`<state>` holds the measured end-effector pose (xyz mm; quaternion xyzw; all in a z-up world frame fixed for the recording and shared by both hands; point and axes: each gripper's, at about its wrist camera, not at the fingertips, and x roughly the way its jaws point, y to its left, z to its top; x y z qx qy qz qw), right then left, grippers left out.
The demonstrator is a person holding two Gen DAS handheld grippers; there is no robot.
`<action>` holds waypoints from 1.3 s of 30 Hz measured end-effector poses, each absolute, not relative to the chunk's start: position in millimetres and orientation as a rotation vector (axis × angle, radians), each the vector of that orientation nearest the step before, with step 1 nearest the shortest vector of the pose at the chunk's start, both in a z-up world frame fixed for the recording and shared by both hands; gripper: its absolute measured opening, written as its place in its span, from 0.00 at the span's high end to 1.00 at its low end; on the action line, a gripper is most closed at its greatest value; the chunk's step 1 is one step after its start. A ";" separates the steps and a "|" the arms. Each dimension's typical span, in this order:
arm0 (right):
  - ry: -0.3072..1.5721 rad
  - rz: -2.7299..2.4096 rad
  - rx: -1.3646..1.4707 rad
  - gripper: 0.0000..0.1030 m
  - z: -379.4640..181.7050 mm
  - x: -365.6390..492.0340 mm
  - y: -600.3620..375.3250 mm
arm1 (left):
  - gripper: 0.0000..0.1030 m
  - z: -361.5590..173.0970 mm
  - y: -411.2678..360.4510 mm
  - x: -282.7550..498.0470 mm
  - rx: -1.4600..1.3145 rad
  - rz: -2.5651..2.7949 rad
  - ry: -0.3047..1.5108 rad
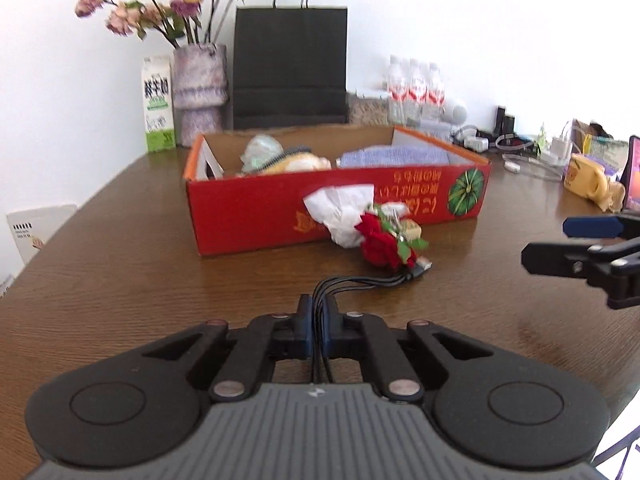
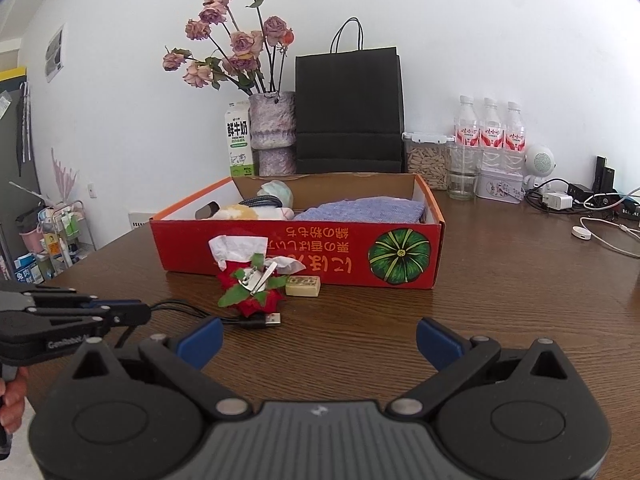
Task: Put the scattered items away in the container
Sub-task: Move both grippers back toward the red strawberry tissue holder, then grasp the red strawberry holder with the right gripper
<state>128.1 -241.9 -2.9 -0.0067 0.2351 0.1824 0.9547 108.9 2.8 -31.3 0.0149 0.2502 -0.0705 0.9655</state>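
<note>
Left gripper [image 1: 316,312] clamped on black cable bundle [image 1: 360,280], plugs trailing toward 1 o'clock, ready to lift into red box [image 1: 320,208] at 12. Right gripper [image 2: 320,344] jaws apart, empty.

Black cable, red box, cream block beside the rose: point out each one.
black cable [image 1: 352,281], left wrist view, on the bundled strands just ahead of the shut left claw.
red box [image 2: 320,256], right wrist view, on its printed front wall.
cream block [image 2: 303,285], right wrist view, on its front face.
</note>
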 end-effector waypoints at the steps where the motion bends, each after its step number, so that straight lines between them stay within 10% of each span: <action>1: 0.479 0.371 -0.014 0.00 -3.0 128.8 -241.0 | 0.95 -27.5 4.9 105.4 0.030 -0.136 0.490; 34: 0.543 0.430 -0.122 0.06 -15.4 194.2 -89.0 | 0.96 2.0 86.7 96.3 -0.045 0.032 0.309; 37: 0.567 0.409 -0.137 0.13 -20.4 201.9 -81.1 | 0.96 1.7 88.4 97.4 -0.048 0.027 0.308; 39: 0.583 0.415 -0.140 0.36 -22.7 203.4 -80.0 | 0.96 1.9 89.1 97.4 -0.052 0.024 0.305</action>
